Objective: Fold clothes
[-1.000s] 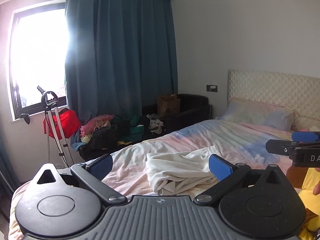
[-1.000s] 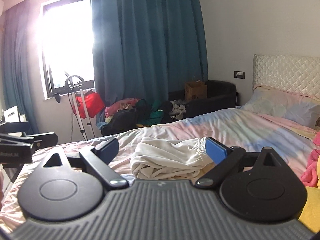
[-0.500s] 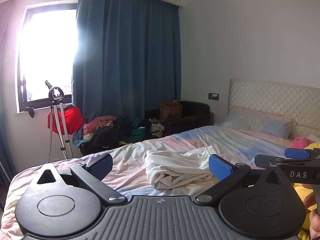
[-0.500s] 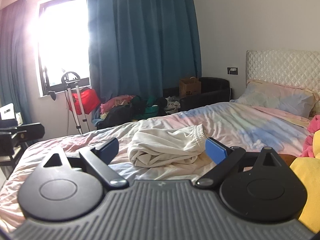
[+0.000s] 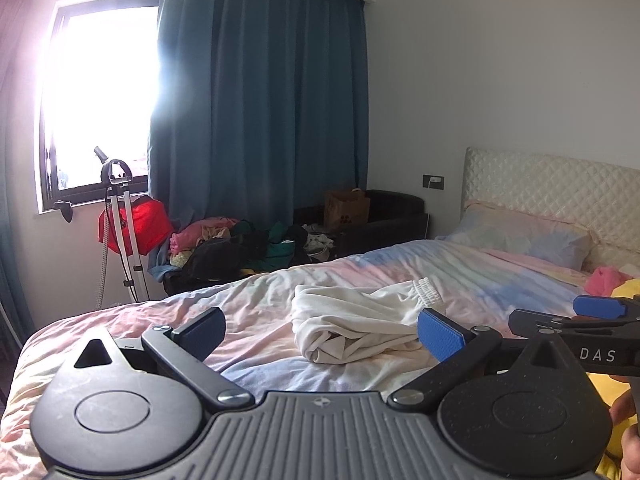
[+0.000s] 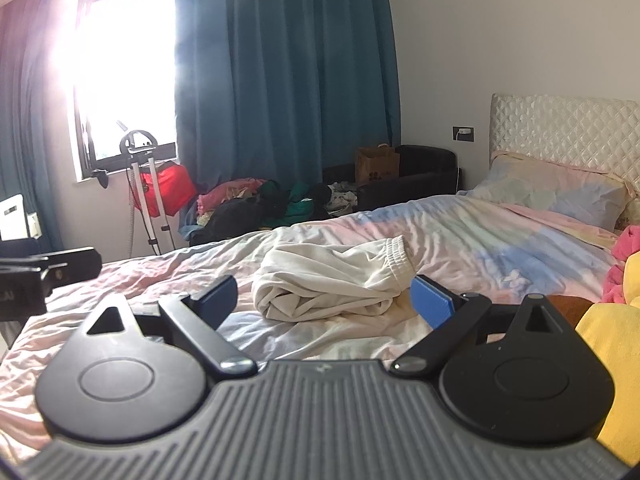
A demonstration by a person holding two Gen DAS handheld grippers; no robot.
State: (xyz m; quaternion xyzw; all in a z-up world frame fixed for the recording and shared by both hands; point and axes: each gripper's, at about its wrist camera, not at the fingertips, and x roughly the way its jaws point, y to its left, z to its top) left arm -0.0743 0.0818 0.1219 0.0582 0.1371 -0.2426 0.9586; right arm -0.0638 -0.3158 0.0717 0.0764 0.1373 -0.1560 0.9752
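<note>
A crumpled white garment with an elastic waistband [image 5: 360, 320] lies bunched in the middle of the bed; it also shows in the right wrist view [image 6: 332, 280]. My left gripper [image 5: 320, 334] is open and empty, held above the bed short of the garment. My right gripper [image 6: 324, 300] is open and empty, also short of it. The right gripper shows at the right edge of the left wrist view [image 5: 592, 320]. The left gripper shows at the left edge of the right wrist view [image 6: 44, 276].
The bed [image 5: 260, 300] has a pastel tie-dye sheet and a pillow [image 5: 520, 236] by the quilted headboard. Yellow [image 6: 608, 332] and pink [image 6: 628, 248] clothes lie at the right. A clothes pile [image 5: 240, 244], garment steamer stand [image 5: 120, 220] and dark armchair [image 5: 384, 216] stand beyond the bed.
Both grippers have pulled back and risen slightly; the garment looks smaller and lower in view. The garment has not moved. Both jaws stay open.
</note>
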